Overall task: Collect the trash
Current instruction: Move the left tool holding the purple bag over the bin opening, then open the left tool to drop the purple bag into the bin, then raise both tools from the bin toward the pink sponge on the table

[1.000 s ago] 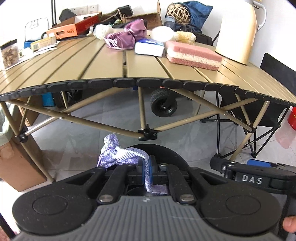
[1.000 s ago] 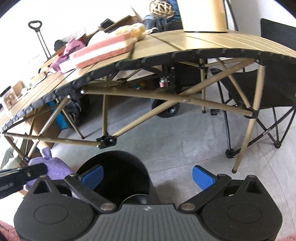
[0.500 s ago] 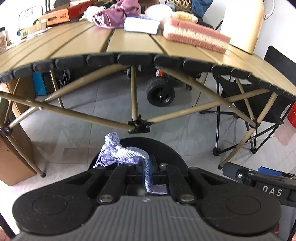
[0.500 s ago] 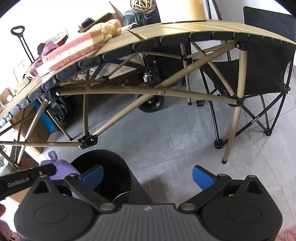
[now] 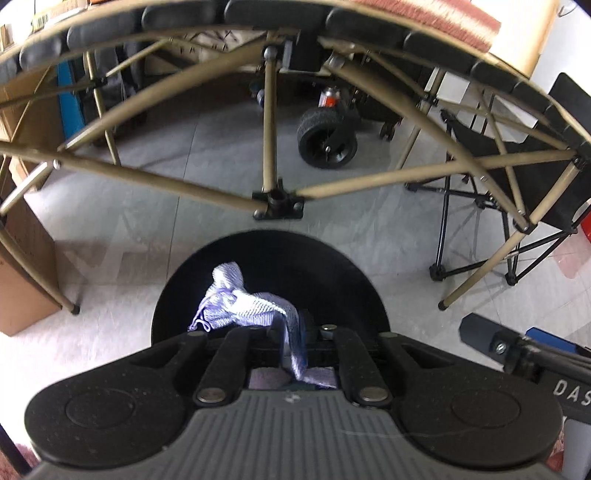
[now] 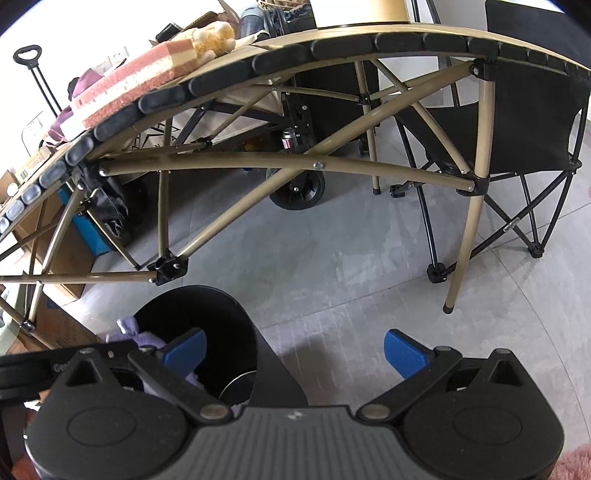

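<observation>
Pinching purple cloth, left tongs, above black bin

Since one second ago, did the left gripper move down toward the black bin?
Yes. The left gripper, shut on the purple cloth, has dropped: the table edge slid to the frame's top, and the black bin looms larger.

A crumpled lilac-and-white cloth hangs over the open mouth of a round black bin, pinched at one end, its bunched part to the left. The bin stands upright on the grey floor, just near of the table's frame.
</observation>
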